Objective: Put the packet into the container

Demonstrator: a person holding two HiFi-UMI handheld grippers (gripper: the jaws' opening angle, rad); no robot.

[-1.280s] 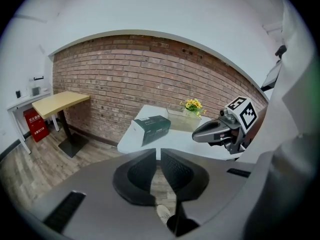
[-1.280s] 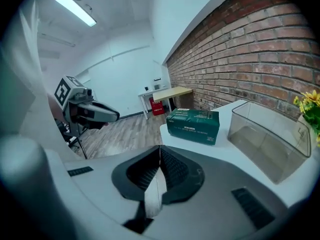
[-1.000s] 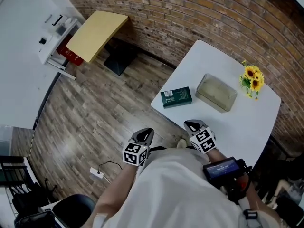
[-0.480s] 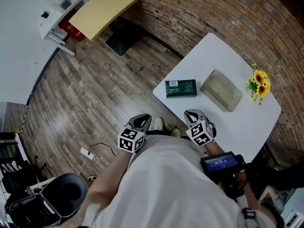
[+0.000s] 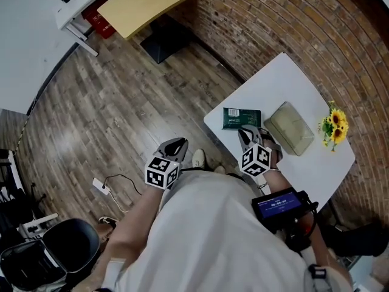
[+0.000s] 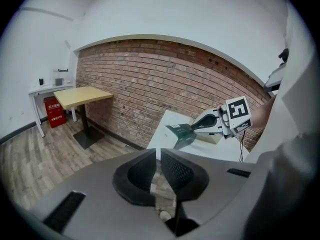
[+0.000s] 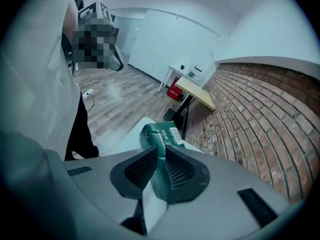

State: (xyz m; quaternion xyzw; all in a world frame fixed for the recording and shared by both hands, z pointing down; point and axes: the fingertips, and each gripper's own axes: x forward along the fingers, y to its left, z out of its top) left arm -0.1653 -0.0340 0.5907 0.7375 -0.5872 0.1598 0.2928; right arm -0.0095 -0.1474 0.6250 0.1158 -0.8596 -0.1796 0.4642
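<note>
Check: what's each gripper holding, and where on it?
Right gripper pinches the green packet by its near edge, jaws opening; left gripper holds nothing.

Nothing can be read with certainty. A white label (image 7: 174,133) with fine print is seen on the packet (image 7: 156,137), white characters on a red box (image 6: 54,112), and faint lines on a screen (image 5: 279,203), all too small.

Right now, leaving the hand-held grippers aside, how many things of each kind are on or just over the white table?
green packet: 1
translucent container: 1
sunflower bunch: 1
Total: 3
</note>
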